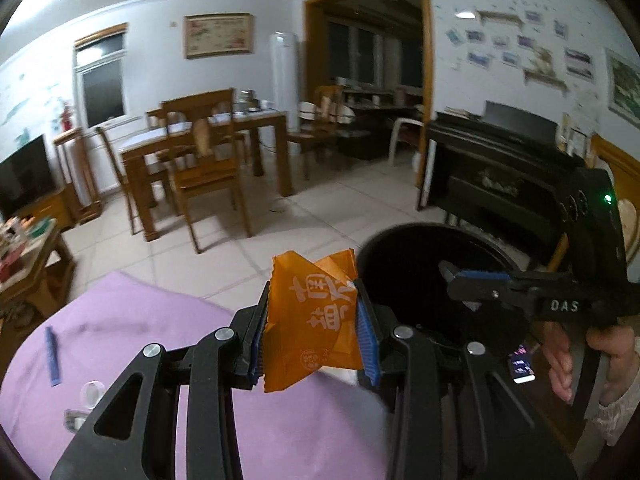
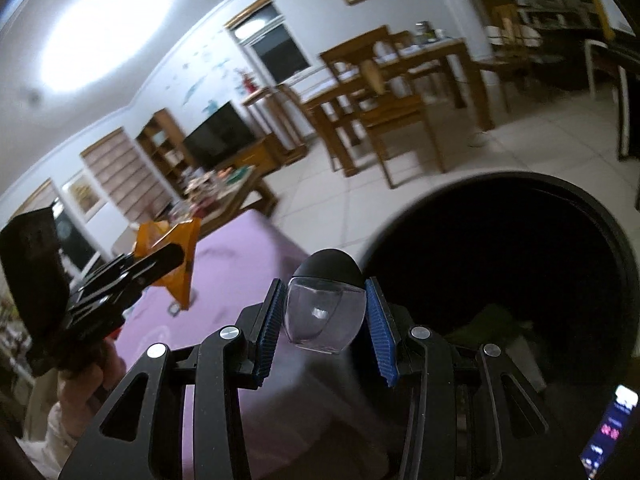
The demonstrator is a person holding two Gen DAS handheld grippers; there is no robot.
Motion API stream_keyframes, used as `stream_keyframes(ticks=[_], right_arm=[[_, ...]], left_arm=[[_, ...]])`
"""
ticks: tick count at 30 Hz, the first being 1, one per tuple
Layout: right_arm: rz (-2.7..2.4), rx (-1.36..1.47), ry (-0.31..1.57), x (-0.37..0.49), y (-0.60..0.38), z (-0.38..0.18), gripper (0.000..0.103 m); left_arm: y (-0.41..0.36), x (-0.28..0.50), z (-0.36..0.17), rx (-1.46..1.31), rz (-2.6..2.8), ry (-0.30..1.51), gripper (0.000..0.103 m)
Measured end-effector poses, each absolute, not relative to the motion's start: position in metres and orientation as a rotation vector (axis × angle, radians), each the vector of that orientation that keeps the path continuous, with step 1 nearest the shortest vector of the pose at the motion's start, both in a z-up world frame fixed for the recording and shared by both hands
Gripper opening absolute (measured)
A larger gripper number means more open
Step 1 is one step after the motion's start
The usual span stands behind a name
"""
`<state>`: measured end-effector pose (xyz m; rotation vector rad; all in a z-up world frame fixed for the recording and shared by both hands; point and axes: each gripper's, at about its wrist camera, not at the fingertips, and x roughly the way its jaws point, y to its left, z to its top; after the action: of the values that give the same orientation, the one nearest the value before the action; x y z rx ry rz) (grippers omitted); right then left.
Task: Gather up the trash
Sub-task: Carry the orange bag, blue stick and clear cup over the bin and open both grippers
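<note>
The left gripper point(image 1: 316, 324) is clenching an orange snack wrapper point(image 1: 312, 320); the right gripper point(image 2: 326, 312) is grasping a clear plastic cup point(image 2: 324, 316) beside the black trash bin point(image 2: 520, 264).

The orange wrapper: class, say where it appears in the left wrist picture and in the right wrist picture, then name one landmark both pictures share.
Left wrist view: orange wrapper at lower centre, clamped in the left gripper.
Right wrist view: wrapper at left of middle, held over the purple cloth.
Shared landmark: the black bin, on the right in both.
</note>
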<state>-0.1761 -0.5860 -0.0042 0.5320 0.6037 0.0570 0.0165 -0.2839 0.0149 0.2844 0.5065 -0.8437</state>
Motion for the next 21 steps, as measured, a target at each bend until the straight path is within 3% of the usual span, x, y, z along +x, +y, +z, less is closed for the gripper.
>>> stream_keyframes(ticks=[17, 20, 21], right_arm=[[-0.087, 0.630, 0.626, -0.221, -0.654, -0.057, 0.041], [-0.093, 0.630, 0.633, -0.219, -0.656, -0.058, 0.042], [-0.091, 0.636, 0.632, -0.218, -0.655, -0.057, 0.045]], left_arm=[[-0.376, -0.001, -0.034, 0.326, -1.002, 0.665, 0.038], [-0.382, 0.002, -0.038, 0.332, -1.005, 0.680, 0.044], [-0.380, 0.003, -0.039, 0.335, -0.998, 0.686, 0.059]])
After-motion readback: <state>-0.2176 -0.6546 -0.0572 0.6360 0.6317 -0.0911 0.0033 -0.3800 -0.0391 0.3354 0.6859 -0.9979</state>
